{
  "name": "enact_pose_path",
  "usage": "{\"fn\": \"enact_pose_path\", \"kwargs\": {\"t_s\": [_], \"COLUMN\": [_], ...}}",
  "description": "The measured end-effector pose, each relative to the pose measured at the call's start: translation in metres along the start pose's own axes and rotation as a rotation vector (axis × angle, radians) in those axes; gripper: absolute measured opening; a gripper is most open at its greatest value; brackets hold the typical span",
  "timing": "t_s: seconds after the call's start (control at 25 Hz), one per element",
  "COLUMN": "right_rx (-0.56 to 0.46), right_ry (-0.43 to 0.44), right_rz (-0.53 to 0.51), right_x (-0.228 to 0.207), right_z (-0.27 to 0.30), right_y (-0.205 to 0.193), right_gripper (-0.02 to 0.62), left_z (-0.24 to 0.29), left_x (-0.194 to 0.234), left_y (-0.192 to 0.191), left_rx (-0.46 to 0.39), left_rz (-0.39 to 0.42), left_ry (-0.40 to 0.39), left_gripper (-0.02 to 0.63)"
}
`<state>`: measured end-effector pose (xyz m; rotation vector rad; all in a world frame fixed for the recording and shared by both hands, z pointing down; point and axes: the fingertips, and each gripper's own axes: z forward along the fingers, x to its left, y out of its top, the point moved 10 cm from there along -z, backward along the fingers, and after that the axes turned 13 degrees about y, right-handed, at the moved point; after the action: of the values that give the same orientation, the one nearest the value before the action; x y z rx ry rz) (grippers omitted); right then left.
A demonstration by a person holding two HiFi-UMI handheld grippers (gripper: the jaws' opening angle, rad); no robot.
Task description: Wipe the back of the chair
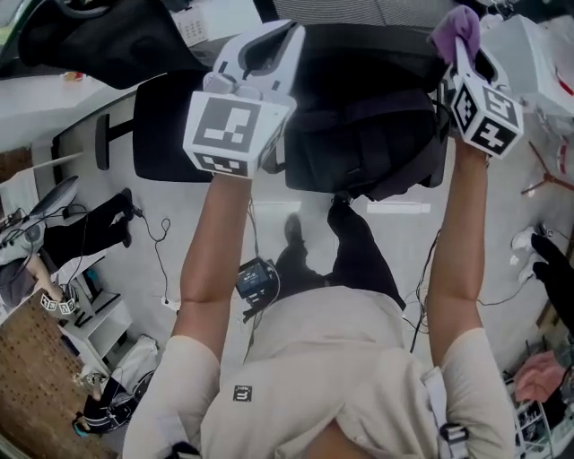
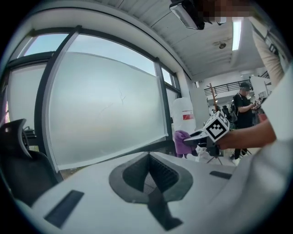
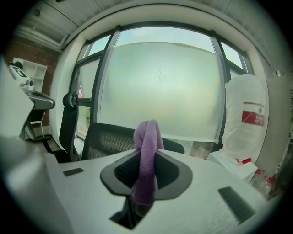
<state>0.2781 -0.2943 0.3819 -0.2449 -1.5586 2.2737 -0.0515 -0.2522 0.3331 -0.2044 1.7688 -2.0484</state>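
A black office chair (image 1: 368,125) stands in front of me, with my legs behind it. The right gripper (image 1: 462,45) is raised over the chair's upper right corner, shut on a purple cloth (image 1: 456,25). In the right gripper view the cloth (image 3: 146,151) is pinched in that gripper (image 3: 145,176), and the chair's mesh back (image 3: 110,139) lies just beyond it. The left gripper (image 1: 273,45) hovers over the chair's upper left, jaws together and empty (image 2: 149,180). From the left gripper view I see the right gripper (image 2: 208,135) with the cloth (image 2: 183,142).
A second black chair (image 1: 170,134) stands to the left beside a white desk (image 1: 54,99). A large frosted window (image 3: 160,87) is ahead. A white wrapped object with a red label (image 3: 245,119) sits at the right. Cables (image 1: 161,251) trail on the floor. A person (image 2: 242,107) stands far off.
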Motion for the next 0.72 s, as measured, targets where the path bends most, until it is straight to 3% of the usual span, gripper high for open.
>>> {"fn": "enact_pose_path", "kwargs": {"t_s": [0.16, 0.44, 0.6, 0.72], "right_rx": [-0.033, -0.077, -0.116, -0.152], "right_ry": [0.019, 0.082, 0.107, 0.103], "right_rz": [-0.026, -0.101, -0.127, -0.142], "right_x": [0.024, 0.108, 0.121, 0.1], "right_z": [-0.031, -0.042, -0.08, -0.158], "right_y": [0.026, 0.1, 0.107, 0.106], "right_gripper": [0.058, 0.058, 0.058, 0.058], "left_z": [-0.034, -0.089, -0.122, -0.155], "left_x": [0.016, 0.094, 0.083, 0.027], "left_y": [0.016, 0.049, 0.062, 0.091], "left_rx": [-0.019, -0.086, -0.126, -0.169], "left_rz": [0.011, 0.021, 0.034, 0.05], "left_ry": [0.025, 0.062, 0.081, 0.074], "left_gripper": [0.009, 0.009, 0.009, 0.009]}}
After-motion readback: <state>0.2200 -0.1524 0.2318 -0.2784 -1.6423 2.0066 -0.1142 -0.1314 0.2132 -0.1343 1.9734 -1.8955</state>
